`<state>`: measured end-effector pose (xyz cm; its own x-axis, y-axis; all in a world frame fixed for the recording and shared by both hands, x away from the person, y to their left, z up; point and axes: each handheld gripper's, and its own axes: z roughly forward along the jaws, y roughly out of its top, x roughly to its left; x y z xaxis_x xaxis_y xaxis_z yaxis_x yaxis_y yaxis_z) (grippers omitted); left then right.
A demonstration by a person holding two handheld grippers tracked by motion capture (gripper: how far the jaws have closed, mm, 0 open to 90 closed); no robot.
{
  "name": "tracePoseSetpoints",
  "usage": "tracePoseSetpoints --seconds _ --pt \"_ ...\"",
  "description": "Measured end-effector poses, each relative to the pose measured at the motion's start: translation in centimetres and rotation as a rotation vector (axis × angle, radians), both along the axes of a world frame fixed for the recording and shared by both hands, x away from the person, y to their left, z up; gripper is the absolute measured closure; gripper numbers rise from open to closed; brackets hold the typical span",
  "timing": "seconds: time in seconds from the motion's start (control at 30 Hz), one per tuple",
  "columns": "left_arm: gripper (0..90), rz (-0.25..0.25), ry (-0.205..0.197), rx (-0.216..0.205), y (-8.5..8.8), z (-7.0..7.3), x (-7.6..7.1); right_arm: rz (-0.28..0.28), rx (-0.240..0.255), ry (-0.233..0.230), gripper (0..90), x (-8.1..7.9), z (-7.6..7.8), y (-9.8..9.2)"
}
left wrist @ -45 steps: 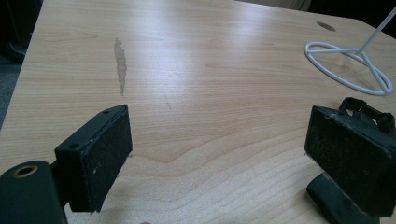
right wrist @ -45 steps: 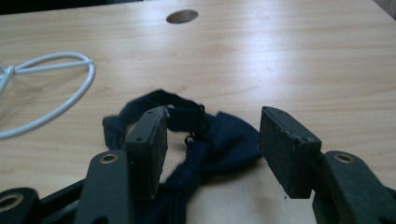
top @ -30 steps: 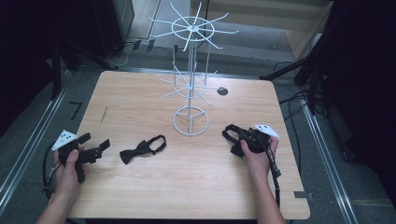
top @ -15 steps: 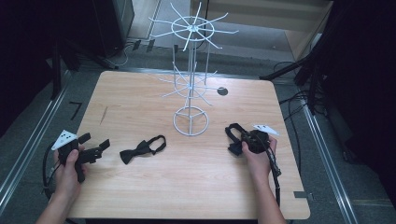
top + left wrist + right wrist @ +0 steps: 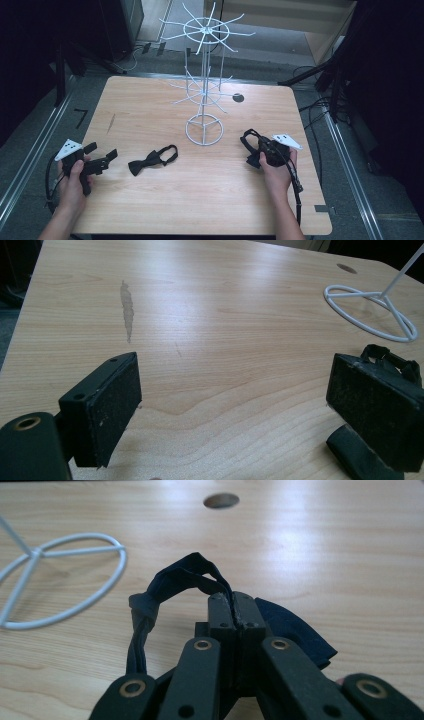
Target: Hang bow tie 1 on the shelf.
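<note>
Standing at far centre of light wooden table [image 5: 150, 210]: white wire display rack [image 5: 204, 131]. Pinching strap of dark bow tie [image 5: 165, 587], jaws just closing: right gripper [image 5: 231, 600]. Resting unclenched near second black bow tie [image 5: 151, 160]: left gripper [image 5: 102, 156].

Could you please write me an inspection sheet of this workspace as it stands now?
Surface: wooden table, with a grey smear and a round hole.
Job's things: white wire rack standing mid-table; one bow tie lying flat left of the rack base; second bow tie's strap pinched by the right gripper.
Clutter: nothing seen.
Grippers: left gripper open and empty, beside the flat bow tie; right gripper has just closed, shut on the strap.
Cables: one trails from each gripper; more lie on the floor.
Surroundings: dark, with metal rails along the table sides.
</note>
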<state>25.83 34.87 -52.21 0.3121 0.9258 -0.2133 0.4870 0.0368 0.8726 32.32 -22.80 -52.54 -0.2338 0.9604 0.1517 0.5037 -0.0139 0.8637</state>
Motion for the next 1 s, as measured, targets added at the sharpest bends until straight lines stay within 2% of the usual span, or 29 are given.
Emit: tracePoseSetpoints --seconds 0.13,0.3,0.43,0.63,1.0 --pt "8.1 0.000 0.001 0.000 0.0 0.0 0.0 0.013 0.007 -0.027 90.0 -0.5 0.8 0.2" --pt "8.1 0.001 0.001 0.000 0.0 0.0 0.0 0.035 0.020 -0.087 90.0 -1.6 2.2 0.4" --pt "8.1 0.001 0.001 -0.001 0.0 0.0 0.0 0.040 0.027 -0.111 90.0 -2.0 3.1 0.3" --pt "8.1 0.000 0.002 -0.002 0.0 0.0 0.0 0.061 0.039 -0.146 90.0 -2.7 4.2 0.7" --pt "8.1 -0.002 0.002 0.000 0.0 0.0 0.0 0.083 0.052 -0.183 90.0 -3.3 5.3 1.4"
